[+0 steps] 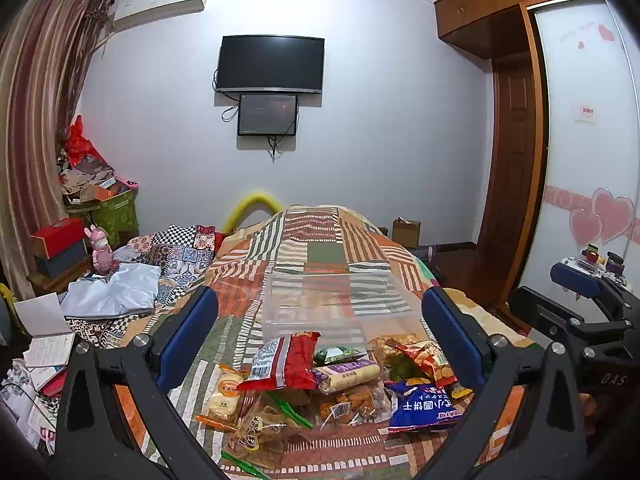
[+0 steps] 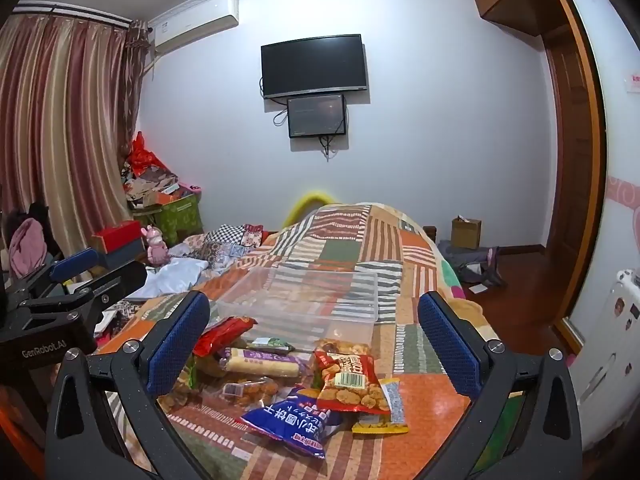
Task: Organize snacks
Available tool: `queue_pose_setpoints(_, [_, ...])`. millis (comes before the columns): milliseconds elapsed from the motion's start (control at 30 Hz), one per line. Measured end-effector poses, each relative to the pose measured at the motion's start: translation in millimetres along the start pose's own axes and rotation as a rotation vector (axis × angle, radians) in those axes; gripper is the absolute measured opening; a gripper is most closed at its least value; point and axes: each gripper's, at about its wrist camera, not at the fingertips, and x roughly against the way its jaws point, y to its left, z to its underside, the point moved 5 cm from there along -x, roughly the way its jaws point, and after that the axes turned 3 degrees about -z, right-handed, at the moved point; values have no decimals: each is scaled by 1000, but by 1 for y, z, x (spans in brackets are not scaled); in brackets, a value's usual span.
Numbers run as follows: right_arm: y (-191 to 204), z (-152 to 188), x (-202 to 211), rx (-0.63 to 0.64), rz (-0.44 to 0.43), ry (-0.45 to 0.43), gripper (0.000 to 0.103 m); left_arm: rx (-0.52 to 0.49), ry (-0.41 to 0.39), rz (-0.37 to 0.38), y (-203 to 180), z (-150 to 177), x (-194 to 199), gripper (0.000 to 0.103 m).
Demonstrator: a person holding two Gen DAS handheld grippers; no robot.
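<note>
A pile of snack packets lies on the patchwork bedspread (image 1: pixel 320 240) in front of a clear plastic box (image 1: pixel 332 300). The pile holds a red packet (image 1: pixel 294 362), a blue packet (image 1: pixel 424 408), a purple-and-cream bar (image 1: pixel 348 374) and several others. In the right wrist view the box (image 2: pixel 304 304) stands behind the blue packet (image 2: pixel 292 424), a red-and-orange packet (image 2: pixel 350 384) and the bar (image 2: pixel 260 364). My left gripper (image 1: pixel 320 332) is open and empty above the pile. My right gripper (image 2: pixel 314 340) is open and empty above it too.
Loose cloths and a pink toy (image 1: pixel 100 250) lie at the bed's left side, with boxes and papers beyond. The other gripper shows at the right edge of the left wrist view (image 1: pixel 580 304). A wardrobe (image 1: pixel 520 120) and wooden floor are to the right.
</note>
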Motion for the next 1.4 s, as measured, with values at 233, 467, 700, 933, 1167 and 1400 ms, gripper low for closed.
queue_pose_setpoints(233, [0, 0, 0, -2, 1, -1, 103, 1, -2, -2, 1, 2, 1, 103])
queue_pose_setpoints(467, [-1, 0, 1, -4, 3, -2, 103, 1, 2, -3, 1, 5, 2, 103])
queue_pose_setpoints(700, [-1, 0, 1, -4, 2, -3, 103, -2, 4, -3, 0, 5, 0, 103])
queue_pose_setpoints(933, [-1, -1, 2, -8, 3, -4, 103, -1, 4, -1, -1, 5, 1, 103])
queue_pose_setpoints(1167, [-1, -1, 3, -7, 3, -4, 103, -2, 6, 1, -2, 6, 1, 103])
queue_pose_setpoints(1400, [-2, -1, 4, -5, 2, -7, 103, 2, 10, 4, -1, 6, 1, 103])
